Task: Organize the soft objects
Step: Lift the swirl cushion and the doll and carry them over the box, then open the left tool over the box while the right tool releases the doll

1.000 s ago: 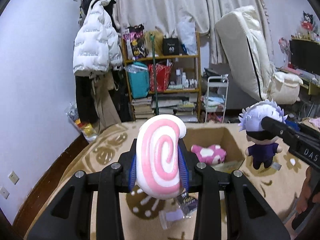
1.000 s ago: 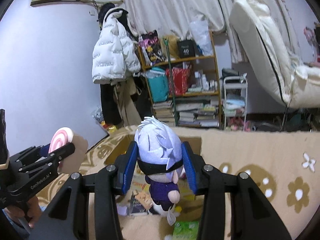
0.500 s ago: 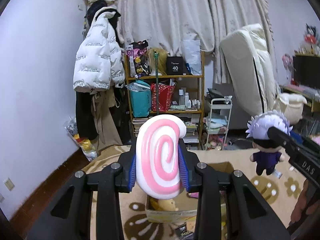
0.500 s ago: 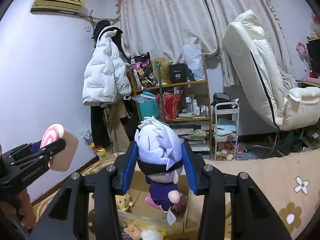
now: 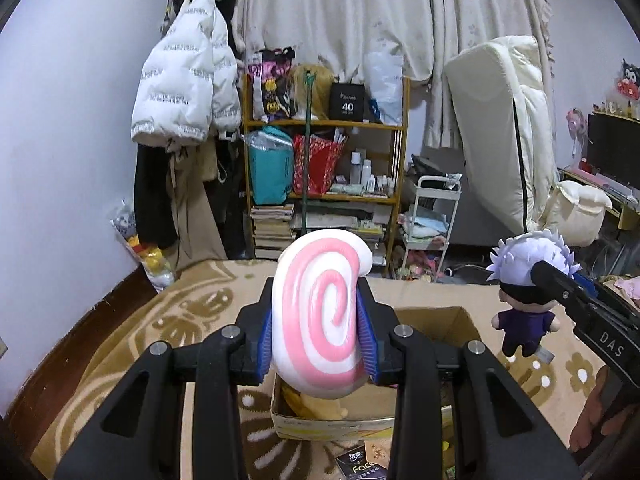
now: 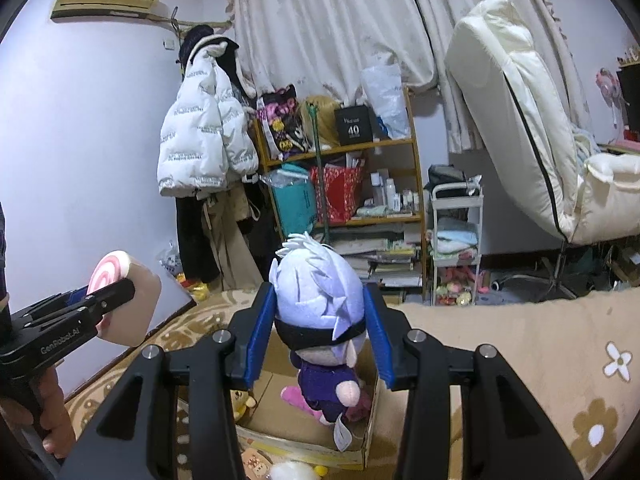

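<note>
Left wrist view, centre: left gripper (image 5: 318, 338) jaws clamp a pink-and-white swirl plush cushion (image 5: 320, 316) above an open cardboard box (image 5: 436, 316); right gripper (image 6: 320, 332) jaws squeeze a white-haired plush doll (image 6: 316, 300), likely for dropping in.

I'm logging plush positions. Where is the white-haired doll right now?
The white-haired doll is clamped by its head in the right gripper, hanging above the open cardboard box; the left wrist view shows it at far right.

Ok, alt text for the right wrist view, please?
The right gripper clamps a white-haired plush doll by the head above an open cardboard box holding other plush toys. At far left, the left gripper holds a pink-swirl cushion.
</note>
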Motion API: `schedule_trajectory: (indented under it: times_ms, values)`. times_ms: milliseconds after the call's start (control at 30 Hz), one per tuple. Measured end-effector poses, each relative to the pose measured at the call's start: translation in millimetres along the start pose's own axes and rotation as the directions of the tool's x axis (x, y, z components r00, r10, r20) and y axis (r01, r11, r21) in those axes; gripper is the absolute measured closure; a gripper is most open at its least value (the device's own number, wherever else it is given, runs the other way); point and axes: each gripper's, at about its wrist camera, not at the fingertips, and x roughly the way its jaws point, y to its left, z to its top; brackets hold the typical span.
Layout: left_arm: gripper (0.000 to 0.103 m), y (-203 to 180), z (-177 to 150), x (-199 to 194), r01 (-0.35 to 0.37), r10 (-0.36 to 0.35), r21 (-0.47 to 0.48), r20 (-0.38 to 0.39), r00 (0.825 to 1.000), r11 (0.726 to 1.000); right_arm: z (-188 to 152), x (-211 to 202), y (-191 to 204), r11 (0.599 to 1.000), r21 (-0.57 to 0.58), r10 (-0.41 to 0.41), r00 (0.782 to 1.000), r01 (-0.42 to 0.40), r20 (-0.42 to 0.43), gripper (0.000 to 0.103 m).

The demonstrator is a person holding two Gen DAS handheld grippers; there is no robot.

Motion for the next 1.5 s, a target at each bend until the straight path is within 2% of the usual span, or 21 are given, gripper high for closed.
schedule_trajectory:
  times_ms: [200, 300, 467, 800, 1000, 1333, 1500]
  values:
    - [0.068, 2, -11, 20, 0.016, -0.016, -0.008, -0.025, 1.000, 1.000, -21, 14, -6, 1.000, 0.013, 0.008, 1.000, -0.008, -0.013, 0.056]
    - [0.068, 6, -16, 29, 0.042, -0.044, -0.032, -0.057, 0.997, 0.999, -26, 20, -9, 1.000, 0.010, 0.017, 1.000, -0.017, -0.017, 0.056]
    - [0.068, 8, -23, 38, 0.038, -0.041, -0.035, -0.084, 0.996, 0.999, -30, 28, -10, 0.999, 0.018, 0.039, 0.999, -0.038, -0.035, 0.056]
    - [0.068, 1, -34, 51, 0.069, -0.073, -0.036, -0.145, 0.987, 0.997, -46, 48, -6, 0.997, 0.024, 0.075, 0.991, -0.073, -0.115, 0.056]
    - [0.068, -4, -39, 59, 0.070, -0.071, -0.016, -0.171, 0.983, 0.997, -53, 58, -3, 0.997, 0.015, 0.081, 0.985, -0.079, -0.155, 0.055]
    - [0.066, -12, -54, 74, 0.072, -0.065, 0.016, -0.260, 0.964, 0.997, -61, 71, -2, 0.997, 0.012, 0.078, 0.976, -0.077, -0.203, 0.055]
    - [0.063, -19, -60, 76, 0.049, -0.032, 0.055, -0.272, 0.962, 0.997, -69, 77, -5, 0.994, 0.049, 0.104, 0.967, -0.095, -0.233, 0.053]
